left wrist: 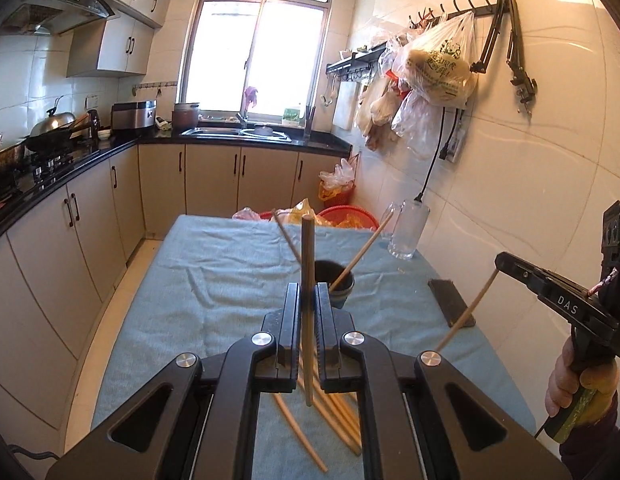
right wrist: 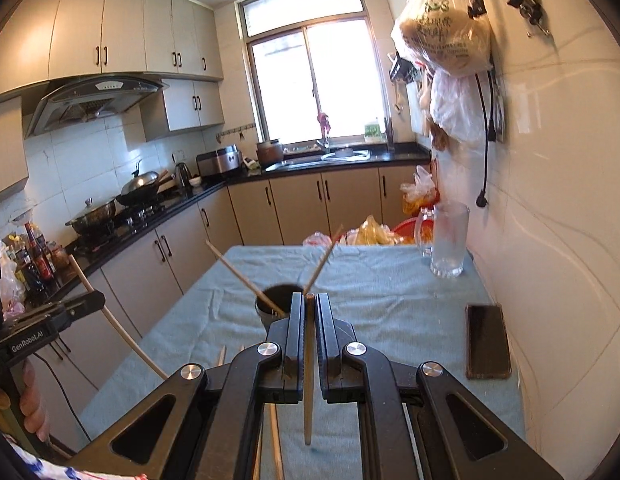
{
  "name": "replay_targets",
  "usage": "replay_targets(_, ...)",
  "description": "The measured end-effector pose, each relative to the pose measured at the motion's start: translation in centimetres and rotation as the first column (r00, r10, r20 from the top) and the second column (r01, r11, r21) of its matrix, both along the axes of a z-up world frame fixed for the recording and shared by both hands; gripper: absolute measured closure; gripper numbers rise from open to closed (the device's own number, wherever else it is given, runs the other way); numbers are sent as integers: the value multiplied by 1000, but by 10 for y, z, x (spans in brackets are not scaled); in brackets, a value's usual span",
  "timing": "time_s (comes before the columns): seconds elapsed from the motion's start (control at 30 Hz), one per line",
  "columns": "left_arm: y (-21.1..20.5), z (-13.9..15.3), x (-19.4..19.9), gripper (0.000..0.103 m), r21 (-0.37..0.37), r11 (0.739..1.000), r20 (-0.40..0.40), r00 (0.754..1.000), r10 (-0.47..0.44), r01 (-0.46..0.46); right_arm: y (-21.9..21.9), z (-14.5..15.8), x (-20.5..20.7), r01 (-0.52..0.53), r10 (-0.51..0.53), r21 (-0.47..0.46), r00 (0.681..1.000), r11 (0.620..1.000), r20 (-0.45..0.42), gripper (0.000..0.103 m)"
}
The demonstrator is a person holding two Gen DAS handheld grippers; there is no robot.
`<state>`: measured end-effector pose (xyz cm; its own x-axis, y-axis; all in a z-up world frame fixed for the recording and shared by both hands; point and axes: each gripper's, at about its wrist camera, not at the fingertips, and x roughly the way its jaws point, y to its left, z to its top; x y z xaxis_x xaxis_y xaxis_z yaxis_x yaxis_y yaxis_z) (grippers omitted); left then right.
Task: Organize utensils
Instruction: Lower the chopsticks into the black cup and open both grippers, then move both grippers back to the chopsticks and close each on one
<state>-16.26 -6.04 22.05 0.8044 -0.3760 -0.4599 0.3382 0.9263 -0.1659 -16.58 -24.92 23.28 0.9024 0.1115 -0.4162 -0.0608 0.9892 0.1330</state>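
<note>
Blue-cloth table (left wrist: 213, 280): both fingers clamp chopsticks; loose chopsticks (left wrist: 334, 412) half hidden beneath left fingers (left wrist: 293, 312).

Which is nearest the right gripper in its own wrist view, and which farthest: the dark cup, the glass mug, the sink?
From the right gripper:
1. Dark cup, just ahead, slightly left, on the blue cloth.
2. Glass mug, farther ahead, right, by the wall.
3. Sink, far back under the window.
</note>
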Motion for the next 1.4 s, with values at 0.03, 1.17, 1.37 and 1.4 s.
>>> replay_targets(0.03, -3, 5, 4, 97, 2, 1000, 12, 1000, -1, 1, 1, 6, 4, 0, 0, -3, 1000, 1000, 11, 98)
replay_targets(1.17, -71, -3, 196, 97, -3, 1000, -148, 989, 29, -29, -4, -2, 187, 23, -14, 92, 995, 996, -94, 97)
replay_targets(1.37, -62, 7, 179, 75, -14, 999, -122, 991, 48, -50, -13, -11, 192, 44, -28, 133, 993, 990, -118, 87)
replay_targets(1.4, -61, 10, 175, 73, -17, 998, -111, 992, 53, -55, -16, -10, 191, 47, -31, 140, 993, 989, -115, 82)
